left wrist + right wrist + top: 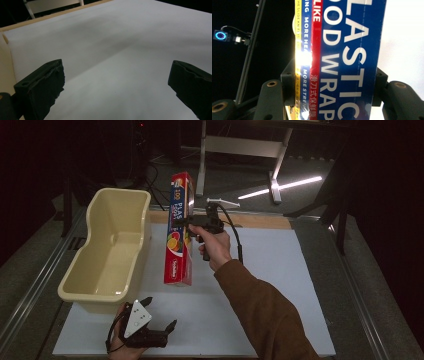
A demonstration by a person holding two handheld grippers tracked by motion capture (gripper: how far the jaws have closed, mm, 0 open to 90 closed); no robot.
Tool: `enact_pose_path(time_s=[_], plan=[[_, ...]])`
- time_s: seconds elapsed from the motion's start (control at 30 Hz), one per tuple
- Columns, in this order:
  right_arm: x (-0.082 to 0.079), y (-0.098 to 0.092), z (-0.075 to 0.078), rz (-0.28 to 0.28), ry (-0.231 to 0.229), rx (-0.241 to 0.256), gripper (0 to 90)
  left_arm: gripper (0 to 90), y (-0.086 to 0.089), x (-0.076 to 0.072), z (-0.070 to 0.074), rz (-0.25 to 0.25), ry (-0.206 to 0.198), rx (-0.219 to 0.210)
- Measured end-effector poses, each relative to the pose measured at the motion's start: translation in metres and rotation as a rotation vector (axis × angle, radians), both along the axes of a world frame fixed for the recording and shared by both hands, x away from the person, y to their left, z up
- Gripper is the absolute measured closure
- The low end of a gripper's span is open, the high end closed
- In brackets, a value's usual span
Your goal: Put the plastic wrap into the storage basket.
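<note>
From the high view, the right gripper (192,222) clamps a long box of plastic wrap (179,232) about midway up its length, holding it nearly upright over the white table (280,285), just beside the cream plastic tub (112,250). The box's lower end looks lifted or barely touching the table; I cannot tell which. If the tub is the goal, the box should be tipped toward flat before it is lowered, since upright it would lean on the tub's wall. The left gripper (159,319) rests low at the near edge, beside the tub's near corner.

In the left gripper view, its jaws stand wide apart over bare table, holding nothing.

In the right gripper view, the jaws press both sides of the box (342,60); the glossy film may slip, so a firm squeeze and slow tilt seem wise.
</note>
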State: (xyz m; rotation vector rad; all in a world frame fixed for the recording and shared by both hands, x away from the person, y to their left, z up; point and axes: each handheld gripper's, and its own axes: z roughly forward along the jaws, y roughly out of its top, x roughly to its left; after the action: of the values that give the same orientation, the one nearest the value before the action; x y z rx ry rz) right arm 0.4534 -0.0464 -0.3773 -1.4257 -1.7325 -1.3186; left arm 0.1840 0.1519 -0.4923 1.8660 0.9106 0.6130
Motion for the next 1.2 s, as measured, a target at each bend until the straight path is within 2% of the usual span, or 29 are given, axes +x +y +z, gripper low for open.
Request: enact_pose_path(time_s=[0.3, 0.4, 0.6, 0.87, 1.2], plan=[[-0.001, 0.024, -0.002, 0.008, 0.028, 0.039, 41.8, 1.0, -0.003, -0.002, 0.0, -0.013, -0.006, 0.006], [-0.002, 0.032, -0.001, 0.013, 0.028, 0.037, 41.8, 1.0, -0.004, -0.003, 0.0, -0.015, -0.007, 0.006], [-0.003, 0.047, -0.001, 0.017, 0.049, 0.074, 41.8, 1.0, -0.008, -0.005, 0.0, -0.025, -0.016, 0.027], [-0.004, 0.065, -0.004, 0.018, 0.08, 0.095, 41.8, 1.0, -0.007, -0.007, 0.0, -0.023, -0.019, 0.016], [-0.008, 0.084, -0.002, 0.028, 0.082, 0.114, 41.7, 1.0, -0.008, -0.008, 0.0, -0.026, -0.018, 0.012]])
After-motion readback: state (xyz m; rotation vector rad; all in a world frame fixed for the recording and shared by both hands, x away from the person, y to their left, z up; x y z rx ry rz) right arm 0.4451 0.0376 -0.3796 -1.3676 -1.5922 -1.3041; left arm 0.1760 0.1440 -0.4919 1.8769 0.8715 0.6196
